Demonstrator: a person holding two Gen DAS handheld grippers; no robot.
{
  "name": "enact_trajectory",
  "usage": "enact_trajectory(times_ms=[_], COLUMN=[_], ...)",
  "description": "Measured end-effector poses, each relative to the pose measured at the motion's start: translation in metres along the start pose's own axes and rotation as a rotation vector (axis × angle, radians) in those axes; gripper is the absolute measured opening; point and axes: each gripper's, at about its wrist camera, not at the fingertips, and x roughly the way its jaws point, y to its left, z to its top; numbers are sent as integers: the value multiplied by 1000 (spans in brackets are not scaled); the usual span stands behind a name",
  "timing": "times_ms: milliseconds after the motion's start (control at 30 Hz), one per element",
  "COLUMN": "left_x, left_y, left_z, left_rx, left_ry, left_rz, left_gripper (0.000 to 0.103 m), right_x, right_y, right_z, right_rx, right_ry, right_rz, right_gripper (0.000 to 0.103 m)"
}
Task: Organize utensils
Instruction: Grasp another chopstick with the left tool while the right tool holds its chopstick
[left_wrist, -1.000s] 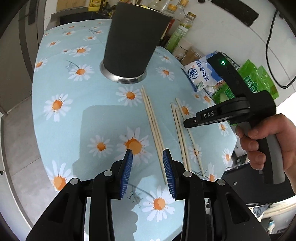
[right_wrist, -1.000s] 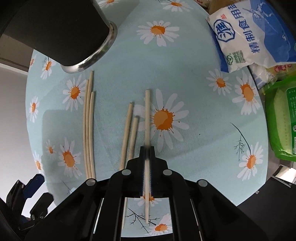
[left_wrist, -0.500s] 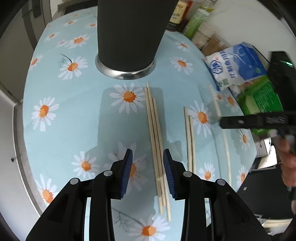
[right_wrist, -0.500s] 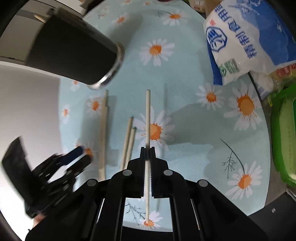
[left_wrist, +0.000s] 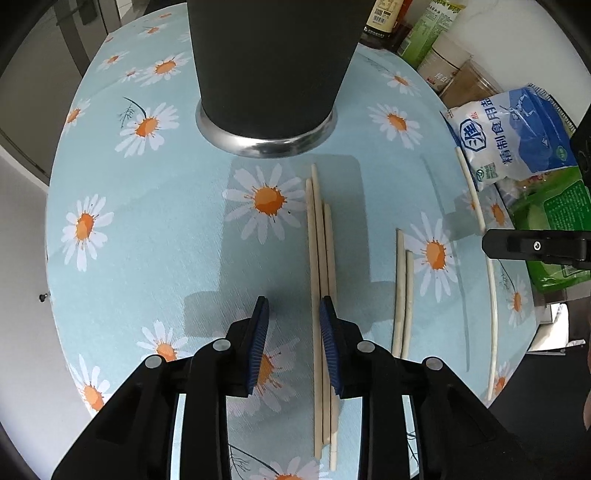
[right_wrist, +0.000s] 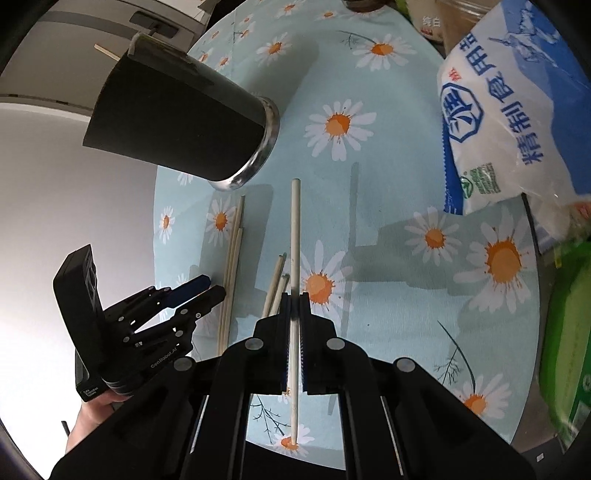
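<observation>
- Left wrist view: our left gripper (left_wrist: 292, 343) hangs with jaws apart and empty over the daisy-cloth counter (left_wrist: 155, 229). We see three chopsticks (left_wrist: 320, 280) bundled beside its right pad, a pair (left_wrist: 403, 295) further right, and the dark cup (left_wrist: 271, 62) at the far side.
- Right wrist view: our right gripper (right_wrist: 294, 325) pinches a single chopstick (right_wrist: 295, 236), raised above the cloth and pointing away, the cup (right_wrist: 177, 122) far left, a salt bag (right_wrist: 517, 110) far right.
</observation>
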Motion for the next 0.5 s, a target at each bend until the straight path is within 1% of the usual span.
enact_trajectory(times_ms=[133, 167, 200, 233, 267, 333, 500], left_x=[2, 2, 3, 4, 5, 5, 8], left_y=[-7, -8, -9, -9, -9, -10, -15], left_z=[4, 5, 5, 5, 5, 5, 12], left_rx=[14, 20, 29, 31, 34, 48, 57], left_ry=[5, 3, 8, 11, 19, 21, 47], left_rz=[34, 48, 67, 63, 74, 94, 108], left_gripper=[28, 23, 22, 22, 16, 15, 15], right_x=[3, 5, 5, 4, 4, 5, 4], right_y=[-3, -3, -4, -6, -7, -9, -11], right_z=[0, 1, 1, 2, 2, 1, 2], right_rx=[-9, -12, -13, -12, -14, -10, -15], right_ry=[13, 12, 13, 16, 17, 22, 32], right_rz=[5, 4, 9, 18, 21, 28, 48], right_gripper=[5, 5, 5, 5, 5, 5, 5])
